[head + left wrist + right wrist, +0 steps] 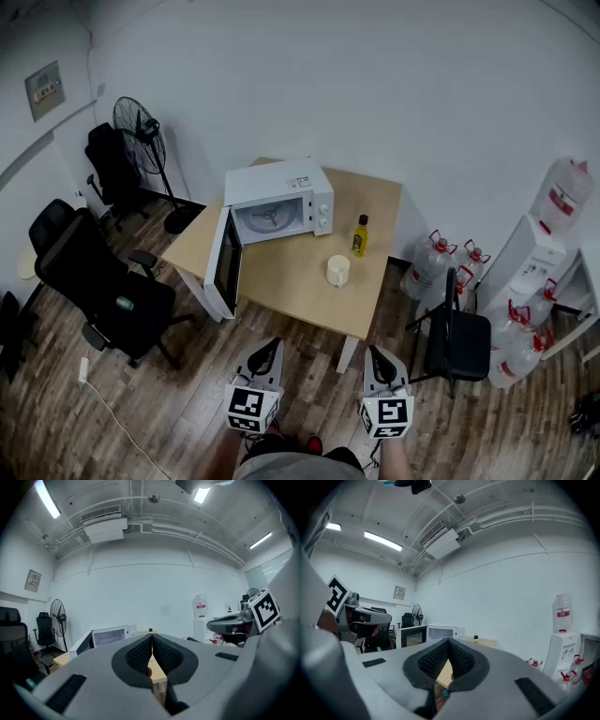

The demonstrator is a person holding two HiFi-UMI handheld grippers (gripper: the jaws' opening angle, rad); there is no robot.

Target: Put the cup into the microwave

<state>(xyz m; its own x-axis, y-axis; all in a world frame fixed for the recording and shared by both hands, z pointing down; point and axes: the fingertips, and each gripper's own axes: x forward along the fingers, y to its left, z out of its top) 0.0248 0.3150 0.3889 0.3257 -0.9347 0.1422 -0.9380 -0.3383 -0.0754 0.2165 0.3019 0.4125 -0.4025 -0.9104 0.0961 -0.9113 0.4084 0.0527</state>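
Note:
A cream cup (pixel 337 271) stands near the front right of a wooden table (pixel 291 281). Behind it to the left sits a white microwave (pixel 279 201), its door (pixel 223 265) swung wide open toward me. Both grippers hang side by side well short of the table, over the floor. My left gripper (pixel 265 357) is shut with nothing in it, its tips meeting in the left gripper view (pixel 152 636). My right gripper (pixel 380 364) is shut and empty too, tips together in the right gripper view (pixel 448 641). The microwave (pixel 426 634) shows far ahead.
A small yellow bottle (pixel 359 236) stands on the table just behind the cup. Black office chairs (pixel 98 286) sit left of the table, a folding chair (pixel 457 330) to the right. Water jugs (pixel 441 262) and a dispenser (pixel 539 253) line the right wall. A floor fan (pixel 145 141) stands at back left.

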